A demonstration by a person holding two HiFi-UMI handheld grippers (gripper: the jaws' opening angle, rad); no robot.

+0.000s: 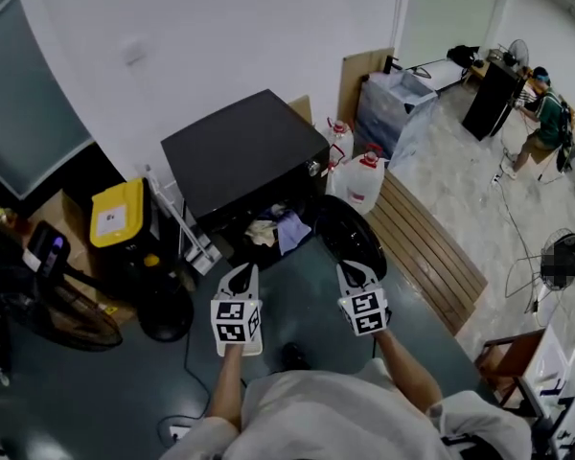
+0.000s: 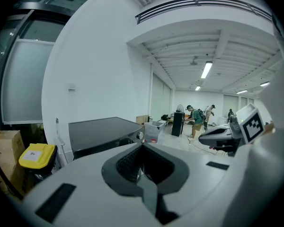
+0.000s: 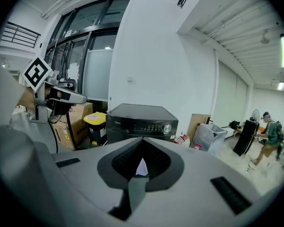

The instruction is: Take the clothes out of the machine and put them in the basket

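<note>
The black washing machine [image 1: 244, 151] stands against the white wall with its round door [image 1: 353, 236] swung open toward me. Crumpled clothes [image 1: 276, 230], pale and bluish, show in its opening. My left gripper [image 1: 242, 274] and right gripper [image 1: 352, 274] hover side by side over the dark floor, just short of the opening, both shut and empty. The left gripper view has its shut fingertips [image 2: 144, 174] in front of the machine's top [image 2: 102, 134]. In the right gripper view the closed gripper [image 3: 138, 167] points at the machine's control panel [image 3: 146, 126]. No basket is in view.
A yellow-lidded bin [image 1: 115, 214] and cardboard boxes sit left of the machine. White jugs [image 1: 364, 182] and a slatted wooden platform [image 1: 426, 247] lie to the right. A black round stand [image 1: 165, 316] and cables are on the floor at left. People [image 1: 544, 123] stand far off.
</note>
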